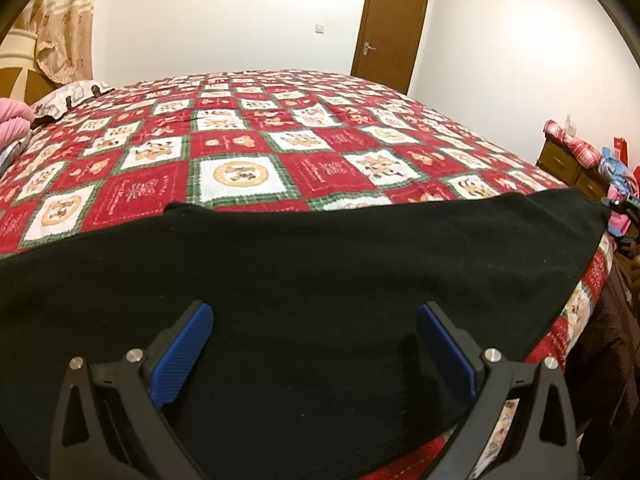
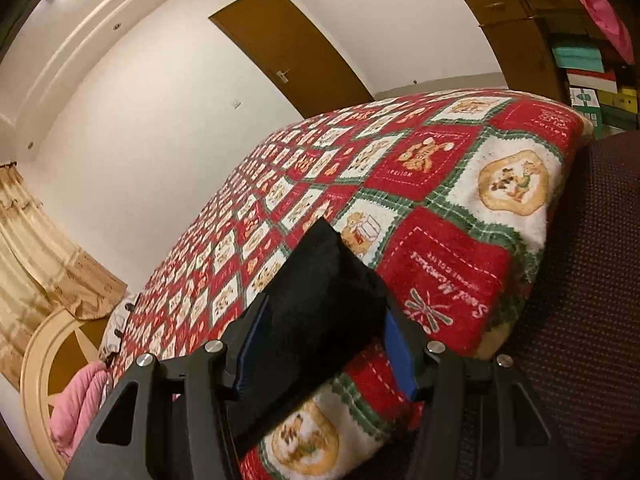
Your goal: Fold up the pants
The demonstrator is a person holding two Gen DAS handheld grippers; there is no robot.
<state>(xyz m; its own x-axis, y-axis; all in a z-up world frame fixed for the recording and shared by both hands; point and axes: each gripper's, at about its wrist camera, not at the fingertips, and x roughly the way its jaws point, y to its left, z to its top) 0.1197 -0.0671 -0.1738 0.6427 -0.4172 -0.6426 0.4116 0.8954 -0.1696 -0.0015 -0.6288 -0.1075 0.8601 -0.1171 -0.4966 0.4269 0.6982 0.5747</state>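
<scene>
The black pants (image 1: 304, 272) lie flat across the near edge of the bed. My left gripper (image 1: 314, 312) is open, its blue pads wide apart just above the cloth, holding nothing. In the right wrist view the end of the pants (image 2: 320, 280) lies between the blue pads of my right gripper (image 2: 322, 312). The jaws stand partly apart around the cloth, and I cannot tell if they pinch it. The right gripper also shows in the left wrist view (image 1: 624, 216), at the far right corner of the pants.
The bed has a red, white and green patterned quilt (image 1: 248, 144). A pink blanket (image 1: 14, 120) and a pillow (image 1: 68, 96) lie at the head end. A wooden dresser (image 1: 568, 164) with clothes stands to the right, a brown door (image 1: 390, 28) behind.
</scene>
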